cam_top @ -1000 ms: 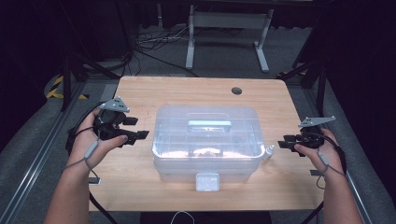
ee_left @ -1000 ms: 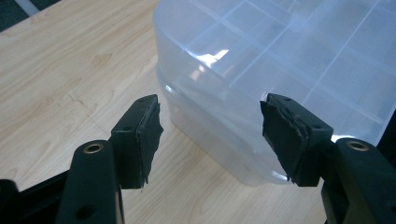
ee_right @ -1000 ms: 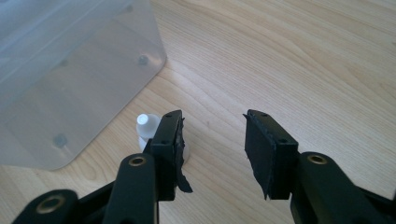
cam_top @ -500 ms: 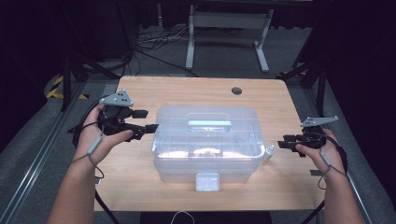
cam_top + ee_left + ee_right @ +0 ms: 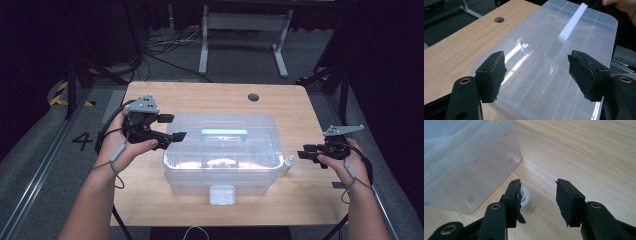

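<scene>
The left gripper point(image 5: 172, 127) is held in the person's left hand point(image 5: 131, 145) at the left end of a clear plastic storage box point(image 5: 220, 150). Its jaws have just been opening and stand wide apart, with nothing pressed between them. In the left gripper view, the box lid point(image 5: 554, 65) lies directly ahead of and below the two black pads point(image 5: 492, 72), which hover over its near edge without touching it. Further out along the lid, a long white handle point(image 5: 571, 25) runs away from the gripper. To the left of the jaws the wooden surface point(image 5: 454, 50) is seen, with a round hole point(image 5: 499, 19) in it far ahead.

The right gripper point(image 5: 306, 154) is held in the person's right hand point(image 5: 345, 160) beyond the right end of the box. Its jaws are open and hold nothing. In the right gripper view, a small white bottle point(image 5: 527, 201) stands upright on the surface just beyond the left pad and is partly hidden behind it. Whether the pad touches it cannot be told. Just beyond the bottle, ahead and to the left, the rounded corner of the box point(image 5: 474, 162) rests on the surface. In the high view the bottle point(image 5: 287, 164) stands just beside the box's right wall, between box and gripper.
</scene>
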The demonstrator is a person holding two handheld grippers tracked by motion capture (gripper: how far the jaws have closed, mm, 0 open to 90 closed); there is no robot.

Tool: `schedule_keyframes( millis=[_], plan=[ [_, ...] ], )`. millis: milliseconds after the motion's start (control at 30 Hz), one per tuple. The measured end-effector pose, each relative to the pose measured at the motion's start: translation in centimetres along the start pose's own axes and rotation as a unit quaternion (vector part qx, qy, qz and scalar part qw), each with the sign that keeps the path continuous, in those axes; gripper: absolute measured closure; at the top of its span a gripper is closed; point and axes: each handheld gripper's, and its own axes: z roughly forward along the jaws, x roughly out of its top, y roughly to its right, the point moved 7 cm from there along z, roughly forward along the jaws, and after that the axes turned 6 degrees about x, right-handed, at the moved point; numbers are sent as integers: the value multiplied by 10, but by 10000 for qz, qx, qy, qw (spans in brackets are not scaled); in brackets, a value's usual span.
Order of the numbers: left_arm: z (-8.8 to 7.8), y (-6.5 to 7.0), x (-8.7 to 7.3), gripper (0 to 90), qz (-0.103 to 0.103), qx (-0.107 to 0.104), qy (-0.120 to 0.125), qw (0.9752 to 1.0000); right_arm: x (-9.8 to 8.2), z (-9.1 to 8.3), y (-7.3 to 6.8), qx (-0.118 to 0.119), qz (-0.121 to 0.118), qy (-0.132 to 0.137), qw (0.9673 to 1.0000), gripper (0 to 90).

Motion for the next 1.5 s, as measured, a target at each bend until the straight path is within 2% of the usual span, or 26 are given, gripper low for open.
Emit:
schedule_keyframes(
  millis=[233, 333, 600, 800, 967, 1167, 1233, 1300, 1500],
  plan=[
    [15, 11, 12, 269, 195, -183, 15, 9996, 0, -2, -1, 22, 16, 55, 10000, 557],
    [20, 14, 15, 263, 198, -246, 2, 9995, 0, -2, -1, 32, 27, 62, 10000, 557],
    [39, 18, 22, 270, 266, -270, 50, 9993, 2, -1, -1, 63, 14, 77, 9999, 557],
    [55, 22, 19, 268, 374, -293, -223, 9986, 2, 1, -1, 74, 9, 63, 10000, 554],
    [63, 22, 17, 248, 382, -293, -372, 9981, 3, 1, -1, 43, 34, 117, 9999, 546],
    [72, 21, 14, 268, 417, -146, -612, 9971, 3, 2, -1, 35, 45, 102, 9999, 541],
    [73, 21, 14, 301, 451, -106, -639, 9969, 3, 2, -2, 46, 45, 100, 9999, 540],
    [73, 22, 13, 372, 561, -98, -677, 9961, 3, 3, -2, 44, 42, 96, 9999, 540],
    [72, 27, 12, 597, 758, -245, -748, 9940, 2, 2, -2, 48, 36, 99, 9999, 541]
  ],
)
